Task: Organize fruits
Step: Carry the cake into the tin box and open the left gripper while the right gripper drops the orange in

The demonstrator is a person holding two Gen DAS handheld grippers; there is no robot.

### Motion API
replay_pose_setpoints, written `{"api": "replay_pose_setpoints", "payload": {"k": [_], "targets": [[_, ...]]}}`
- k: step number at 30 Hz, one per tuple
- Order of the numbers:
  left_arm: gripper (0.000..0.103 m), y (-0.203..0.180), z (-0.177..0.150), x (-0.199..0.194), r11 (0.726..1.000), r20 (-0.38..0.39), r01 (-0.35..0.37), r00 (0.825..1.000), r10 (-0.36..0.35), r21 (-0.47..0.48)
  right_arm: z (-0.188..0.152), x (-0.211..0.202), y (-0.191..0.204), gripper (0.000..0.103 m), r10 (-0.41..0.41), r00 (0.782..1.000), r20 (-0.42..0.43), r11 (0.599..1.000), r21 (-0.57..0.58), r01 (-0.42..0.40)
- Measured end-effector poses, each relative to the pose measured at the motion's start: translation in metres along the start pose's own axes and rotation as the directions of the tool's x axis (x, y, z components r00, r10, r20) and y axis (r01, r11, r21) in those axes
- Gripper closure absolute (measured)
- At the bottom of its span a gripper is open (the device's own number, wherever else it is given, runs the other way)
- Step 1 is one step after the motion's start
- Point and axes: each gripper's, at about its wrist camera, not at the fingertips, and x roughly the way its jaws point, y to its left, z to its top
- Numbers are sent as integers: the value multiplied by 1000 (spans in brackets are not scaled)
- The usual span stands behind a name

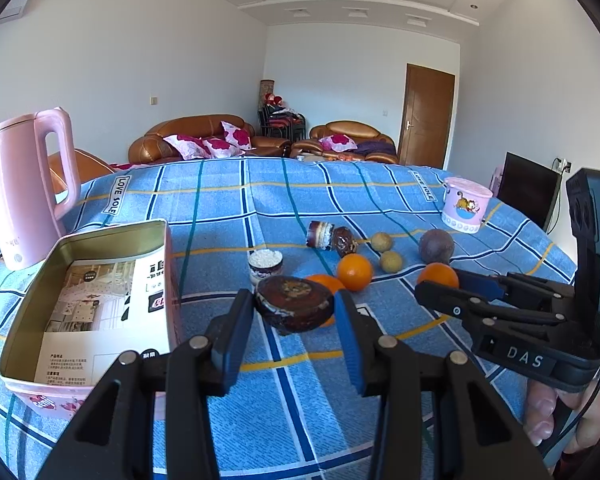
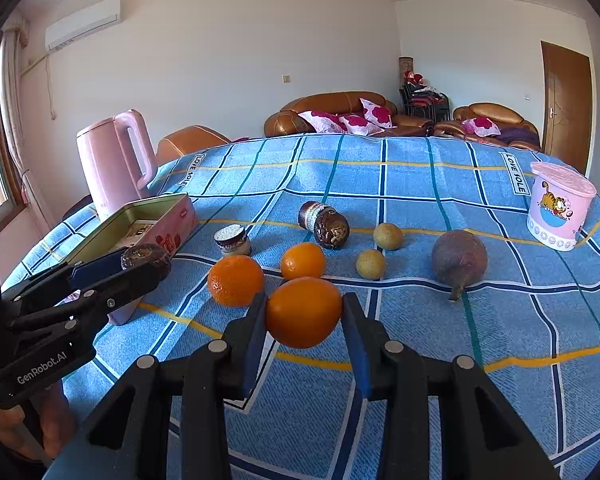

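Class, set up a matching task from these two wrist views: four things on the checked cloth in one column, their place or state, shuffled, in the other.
Things
1. orange
2. dark jar
3. pink kettle
4. open tin

Place or state
A. stands behind the tin
B. between the right gripper fingers
C. holds a printed leaflet
D. between the left gripper fingers

Pairs: 1-B, 2-D, 3-A, 4-C

Three oranges (image 2: 303, 313), two small yellow fruits (image 2: 387, 236), one purple fruit (image 2: 459, 260), three jars (image 2: 327, 224).

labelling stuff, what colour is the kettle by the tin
Pale pink, the kettle all over; the right wrist view shows it best.
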Motion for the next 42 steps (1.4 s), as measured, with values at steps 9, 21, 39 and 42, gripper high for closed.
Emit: {"api": "replay_pose_setpoints", "payload": {"k": [9, 21, 39, 42], "targets": [[59, -3, -1, -4, 1000, 28, -7, 1000, 6, 14, -2, -8, 1, 64, 5, 999, 39, 1000, -8, -4], [59, -10, -2, -12, 999, 69, -25, 997, 22, 48, -2, -16, -1, 64, 13, 996, 83, 1000, -4, -12], [59, -16, -5, -21, 996, 129, -39, 991, 28, 84, -5, -26, 0, 64, 14, 989, 144, 1000, -11, -12], [59, -17, -6, -23, 995, 144, -43, 989, 30, 89, -6, -29, -1, 64, 16, 987, 159, 1000, -9, -14]]}}
